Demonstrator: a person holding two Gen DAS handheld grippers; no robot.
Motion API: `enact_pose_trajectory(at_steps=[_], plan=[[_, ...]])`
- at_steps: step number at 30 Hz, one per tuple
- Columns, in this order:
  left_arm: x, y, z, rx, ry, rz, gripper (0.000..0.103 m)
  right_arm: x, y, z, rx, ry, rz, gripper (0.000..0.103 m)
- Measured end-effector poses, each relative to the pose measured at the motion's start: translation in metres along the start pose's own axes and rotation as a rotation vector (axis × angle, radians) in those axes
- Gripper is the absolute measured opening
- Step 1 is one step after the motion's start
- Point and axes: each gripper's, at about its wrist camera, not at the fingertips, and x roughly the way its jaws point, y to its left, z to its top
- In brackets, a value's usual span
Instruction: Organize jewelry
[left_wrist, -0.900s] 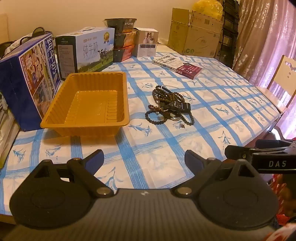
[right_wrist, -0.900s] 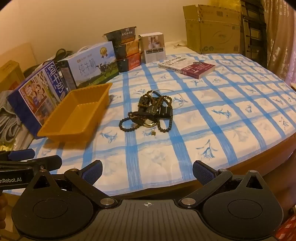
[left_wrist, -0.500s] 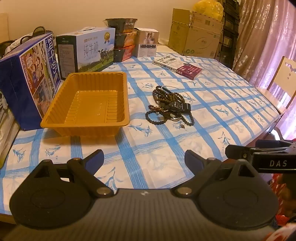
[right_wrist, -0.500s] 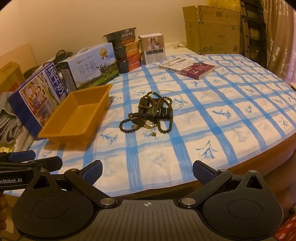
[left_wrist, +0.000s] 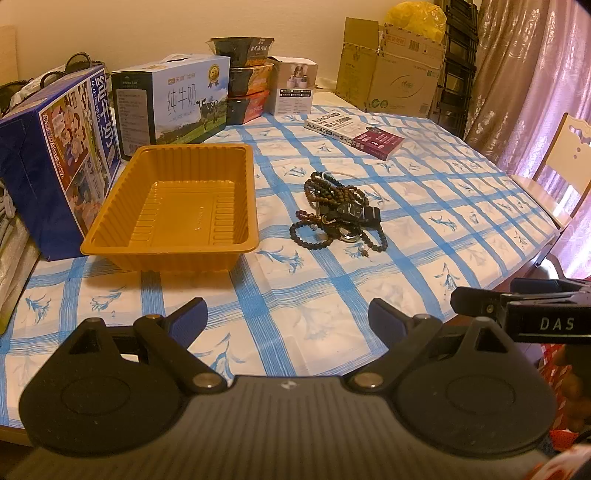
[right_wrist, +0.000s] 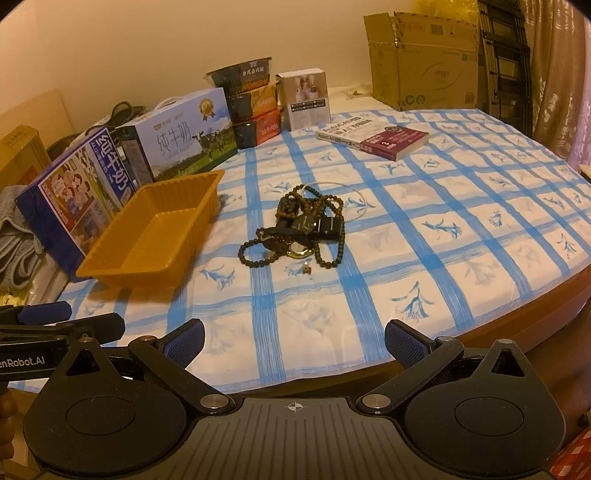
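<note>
A tangled pile of jewelry (left_wrist: 338, 212) lies mid-table: dark bead bracelets, a black watch and a gold ring-shaped piece; it also shows in the right wrist view (right_wrist: 301, 227). An empty orange plastic tray (left_wrist: 173, 210) stands to its left, also seen in the right wrist view (right_wrist: 155, 236). My left gripper (left_wrist: 288, 317) is open and empty over the table's near edge. My right gripper (right_wrist: 293, 341) is open and empty, also at the near edge. Each gripper shows at the side of the other's view.
Two milk cartons (left_wrist: 55, 155) (left_wrist: 173, 99) stand left and behind the tray. Stacked food boxes (left_wrist: 245, 77), a small white box (left_wrist: 293, 90) and a book (left_wrist: 352, 131) lie further back. Cardboard boxes (left_wrist: 391, 79) stand behind. A chair (left_wrist: 554, 173) is at right.
Both grippers have edged slightly forward towards the table; the jewelry and tray have not moved. Both stay open.
</note>
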Motion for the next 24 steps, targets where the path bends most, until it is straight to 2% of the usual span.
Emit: enact_pose_trajectory(at_steps=[24], plan=[[0.0005, 0.0001, 0.0001, -0.001, -0.003, 0.000, 0.093, -0.0013, 0.0007, 0.0003, 0.002, -0.006, 0.003, 0.103]])
